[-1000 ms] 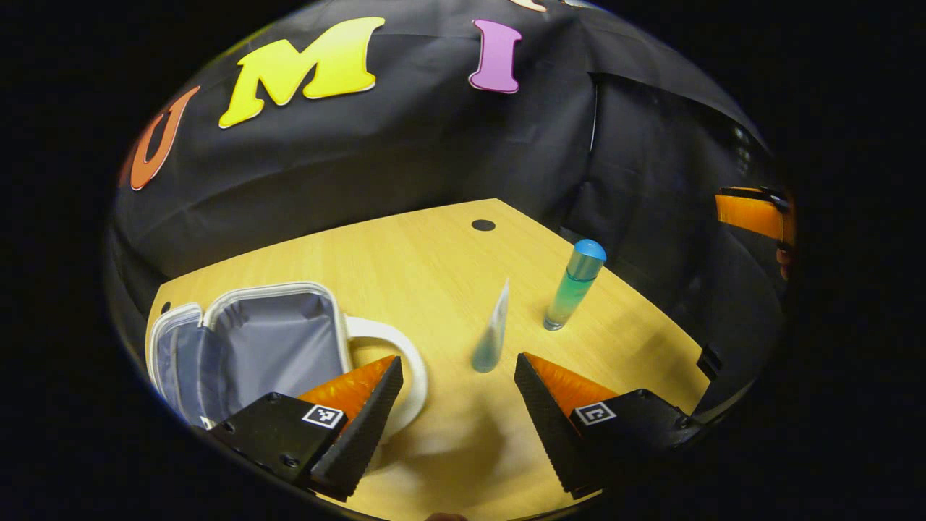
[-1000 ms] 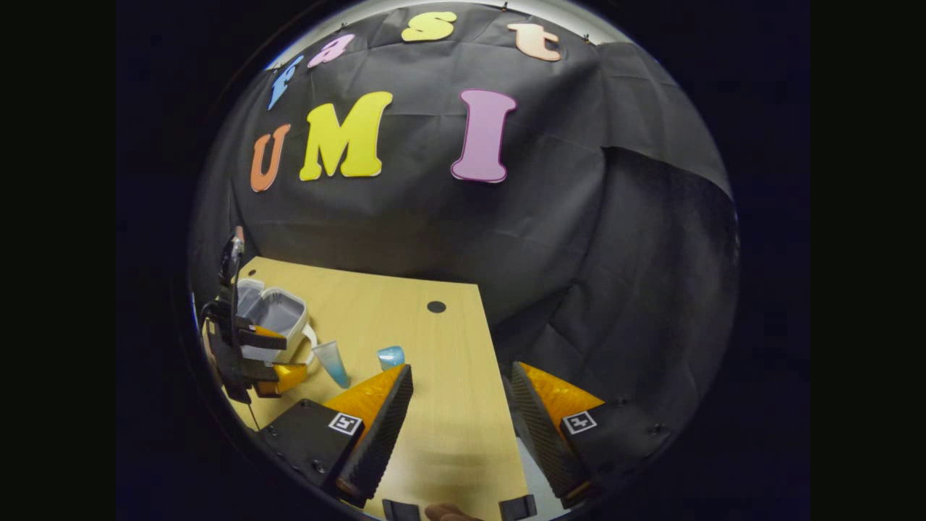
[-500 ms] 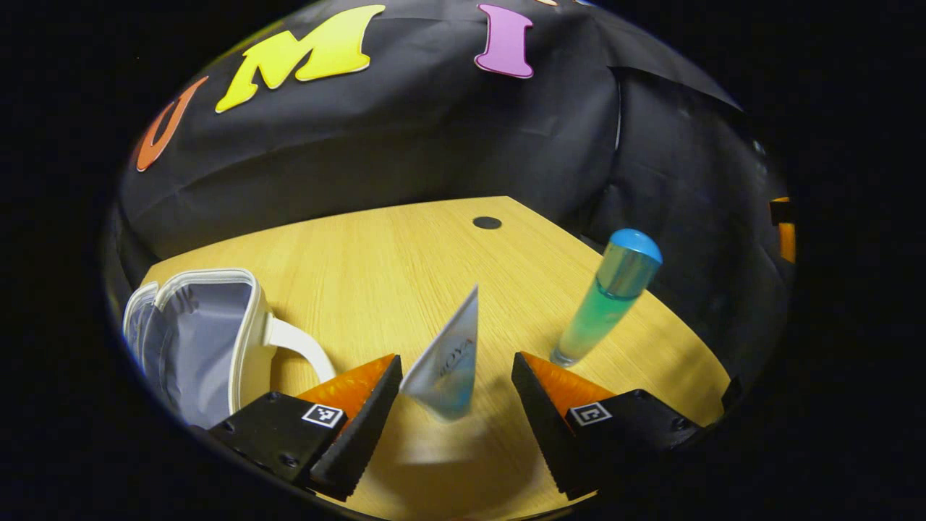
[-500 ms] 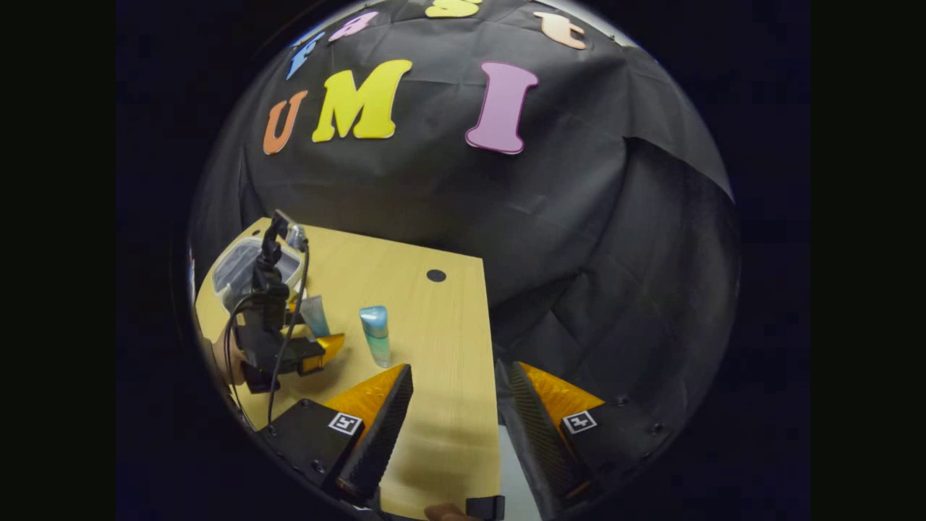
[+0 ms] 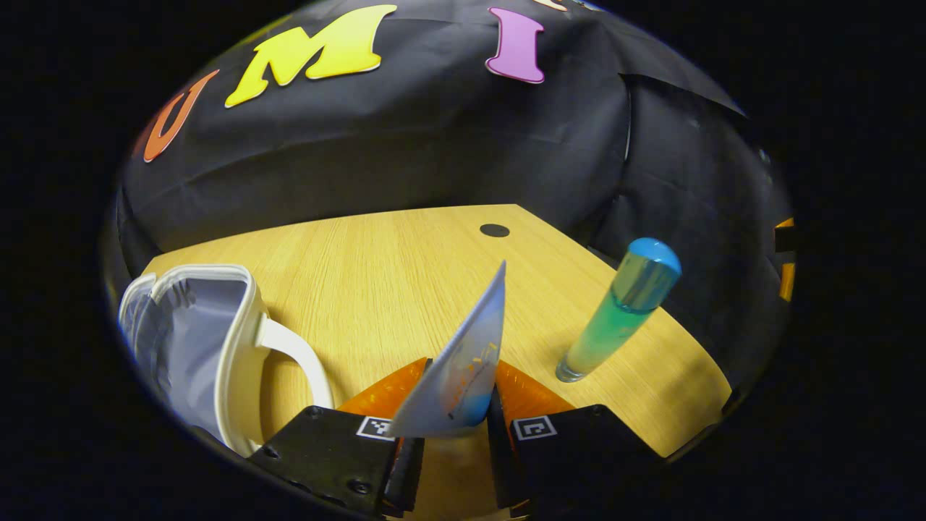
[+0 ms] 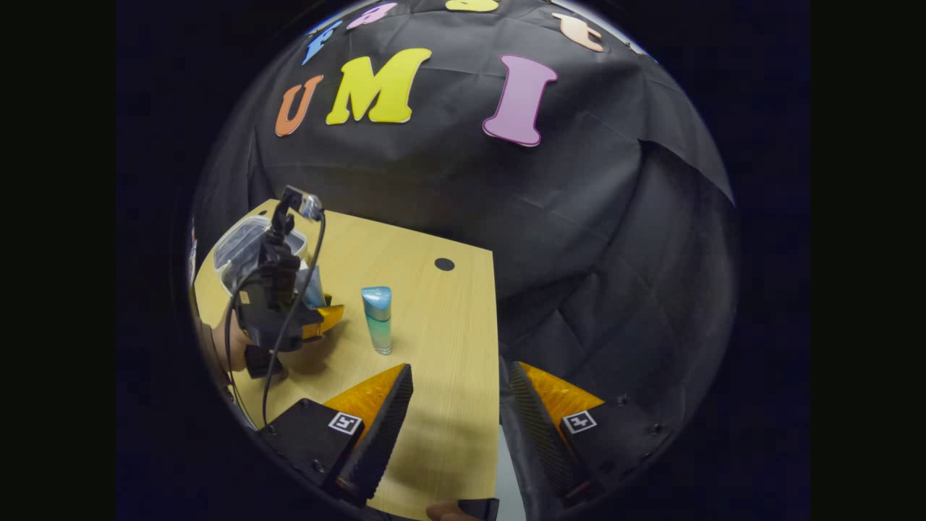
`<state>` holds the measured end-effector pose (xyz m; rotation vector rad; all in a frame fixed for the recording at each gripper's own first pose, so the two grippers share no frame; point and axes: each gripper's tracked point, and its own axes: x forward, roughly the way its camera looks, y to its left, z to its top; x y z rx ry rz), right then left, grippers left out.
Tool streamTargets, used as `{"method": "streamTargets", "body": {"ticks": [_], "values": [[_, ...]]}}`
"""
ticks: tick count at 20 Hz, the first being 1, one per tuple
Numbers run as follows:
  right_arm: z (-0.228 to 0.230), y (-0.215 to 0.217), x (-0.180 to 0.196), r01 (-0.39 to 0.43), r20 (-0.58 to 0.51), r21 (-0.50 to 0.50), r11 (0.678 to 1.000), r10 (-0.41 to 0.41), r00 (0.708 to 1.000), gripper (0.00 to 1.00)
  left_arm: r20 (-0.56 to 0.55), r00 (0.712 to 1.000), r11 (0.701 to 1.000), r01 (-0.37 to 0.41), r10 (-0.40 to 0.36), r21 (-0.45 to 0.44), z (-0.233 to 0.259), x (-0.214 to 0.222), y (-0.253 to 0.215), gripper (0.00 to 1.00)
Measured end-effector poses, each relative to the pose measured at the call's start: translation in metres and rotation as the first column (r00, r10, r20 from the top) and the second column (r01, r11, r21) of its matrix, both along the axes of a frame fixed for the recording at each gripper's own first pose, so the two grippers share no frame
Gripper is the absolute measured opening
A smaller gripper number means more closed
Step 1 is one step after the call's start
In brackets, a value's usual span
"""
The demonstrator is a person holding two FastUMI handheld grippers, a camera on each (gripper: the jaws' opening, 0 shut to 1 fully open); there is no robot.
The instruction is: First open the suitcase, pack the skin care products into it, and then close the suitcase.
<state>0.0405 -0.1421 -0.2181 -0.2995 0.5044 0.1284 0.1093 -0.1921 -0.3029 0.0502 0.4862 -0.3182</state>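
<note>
The translucent flat squeeze tube with blue contents is grasped between the closed fingers of the left gripper, its long axis tilted upward, and the open white suitcase is found to its left on the wooden worktop, while the right gripper is held released, well apart.

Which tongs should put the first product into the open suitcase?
Left. The left tongs are shut on the tube, and the open suitcase lies right beside them. The right tongs are open and hold nothing, near the table's edge, farther from the suitcase than the upright bottle.
</note>
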Motion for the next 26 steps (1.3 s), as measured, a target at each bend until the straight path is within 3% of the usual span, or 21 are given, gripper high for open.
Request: {"method": "streamTargets", "body": {"ticks": [3, 6, 8, 16, 22, 26], "values": [[-0.002, 0.016, 0.003, -0.018, 0.0, 0.046, 0.999, 0.018, 1.0, 0.83, -0.002, 0.998, 0.998, 0.061, -0.061, 0.01, 0.028, -0.022, -0.002, 0.35], [-0.008, 0.037, 0.019, -0.036, 0.016, 0.08, 0.996, 0.035, 0.999, 0.82, -0.012, 0.998, 0.996, 0.066, -0.065, 0.06, 0.052, -0.047, 0.009, 0.34], [-0.012, 0.051, 0.033, -0.045, 0.027, 0.101, 0.994, 0.043, 0.999, 0.82, -0.016, 0.998, 0.997, 0.067, -0.067, 0.046, 0.067, -0.066, 0.013, 0.34], [-0.065, 0.12, 0.083, -0.026, -0.088, 0.228, 0.973, 0.047, 0.995, 0.82, 0.01, 1.0, 0.999, -0.011, 0.011, 0.051, 0.13, -0.127, 0.089, 0.34], [-0.11, 0.133, 0.114, 0.098, -0.167, 0.22, 0.971, -0.062, 0.984, 0.81, 0.013, 0.994, 0.992, -0.113, 0.113, 0.059, 0.147, -0.16, 0.172, 0.34], [-0.118, 0.136, 0.117, 0.128, -0.165, 0.172, 0.977, -0.1, 0.981, 0.78, -0.002, 0.988, 0.986, -0.155, 0.155, 0.056, 0.144, -0.174, 0.217, 0.34]]}}
